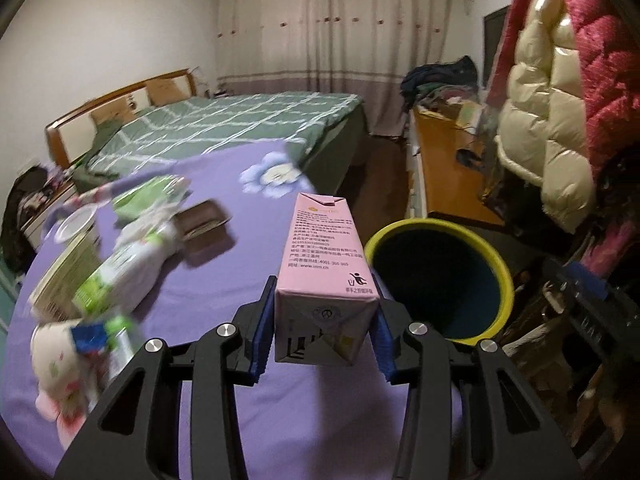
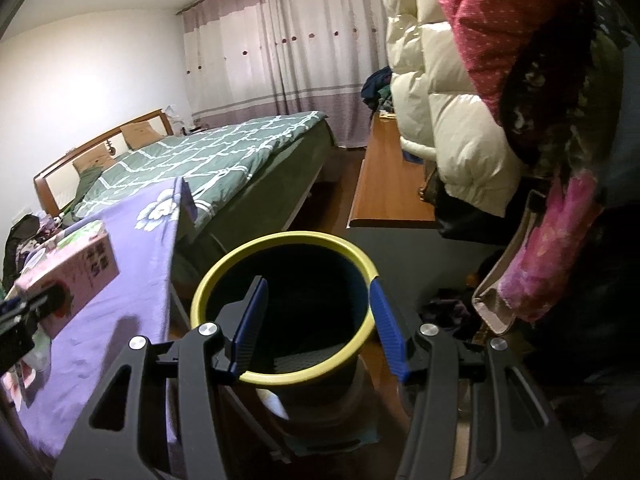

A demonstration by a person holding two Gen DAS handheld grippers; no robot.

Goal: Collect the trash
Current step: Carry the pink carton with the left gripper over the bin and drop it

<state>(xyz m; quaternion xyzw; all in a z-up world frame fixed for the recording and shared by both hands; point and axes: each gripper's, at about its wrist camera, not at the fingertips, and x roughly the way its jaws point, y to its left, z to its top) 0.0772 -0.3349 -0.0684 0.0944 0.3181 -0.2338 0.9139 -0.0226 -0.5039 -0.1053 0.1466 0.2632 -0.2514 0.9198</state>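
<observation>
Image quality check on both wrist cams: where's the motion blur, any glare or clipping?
Left wrist: pink carton in the left gripper is sharp, print readable; the wrappers on the purple cloth smear. Right wrist: the carton blurs at the left edge, bin interior nearly black, cream jacket shows glare.

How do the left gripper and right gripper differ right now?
Load: the left gripper is shut on the pink carton; the right gripper is open and holds nothing.
Place: the left gripper is over the purple tablecloth, with the bin to its right; the right gripper frames the bin's mouth.
Both have blue pads on black arms.
</observation>
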